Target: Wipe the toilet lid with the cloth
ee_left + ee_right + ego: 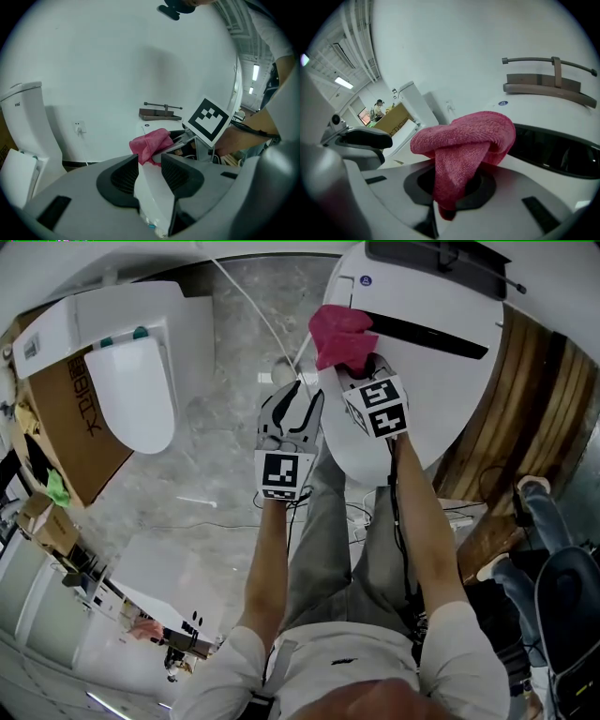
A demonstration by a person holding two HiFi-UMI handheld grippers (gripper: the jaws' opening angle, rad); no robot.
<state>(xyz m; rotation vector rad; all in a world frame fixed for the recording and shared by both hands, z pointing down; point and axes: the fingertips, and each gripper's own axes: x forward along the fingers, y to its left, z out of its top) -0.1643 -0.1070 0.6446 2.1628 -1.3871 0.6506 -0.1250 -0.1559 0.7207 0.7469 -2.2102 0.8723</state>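
Right tool (pixel 451 186) around bunched pink cloth (pixel 465 135)

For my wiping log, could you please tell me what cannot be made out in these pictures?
Right gripper view: the cloth covers the tips of the right gripper and the toilet lid beneath, hiding contact.
Left gripper view: the lid's rim stands between the open jaws of the left gripper; touch is unclear.
Head view: the lid's rear is cut off by the top edge.
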